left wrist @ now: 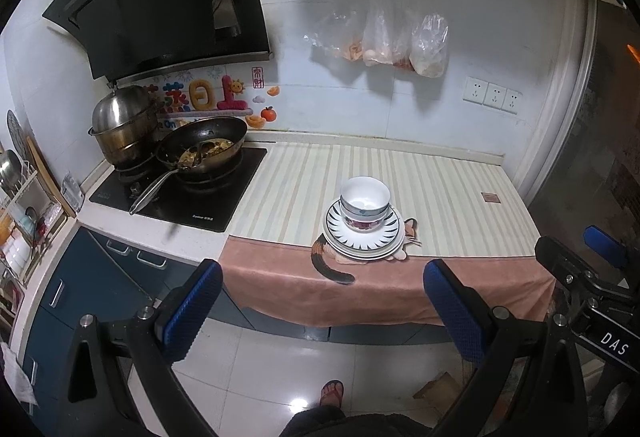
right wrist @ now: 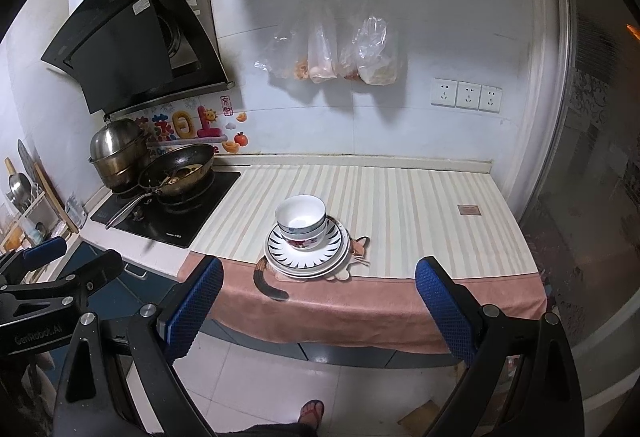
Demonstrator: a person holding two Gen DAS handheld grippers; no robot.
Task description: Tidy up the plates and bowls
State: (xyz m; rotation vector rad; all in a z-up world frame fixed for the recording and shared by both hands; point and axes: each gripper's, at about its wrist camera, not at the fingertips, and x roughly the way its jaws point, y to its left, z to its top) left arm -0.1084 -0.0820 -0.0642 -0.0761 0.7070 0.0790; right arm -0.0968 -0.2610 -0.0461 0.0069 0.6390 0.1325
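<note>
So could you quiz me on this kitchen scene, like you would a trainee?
1. True or false: the bowls sit stacked on the plates.
2. What lies in the wok on the stove: A food, B water, C nothing?
3. Are the left gripper and right gripper holding anything?

Key: 1 true. 2 A. 3 No, both have their fingers spread, short of the counter.

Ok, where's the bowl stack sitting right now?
The bowls sit nested on the stacked plates near the counter's front edge, centre of both views, right of the stove's frying pan. Both grippers hang back, open.
</note>
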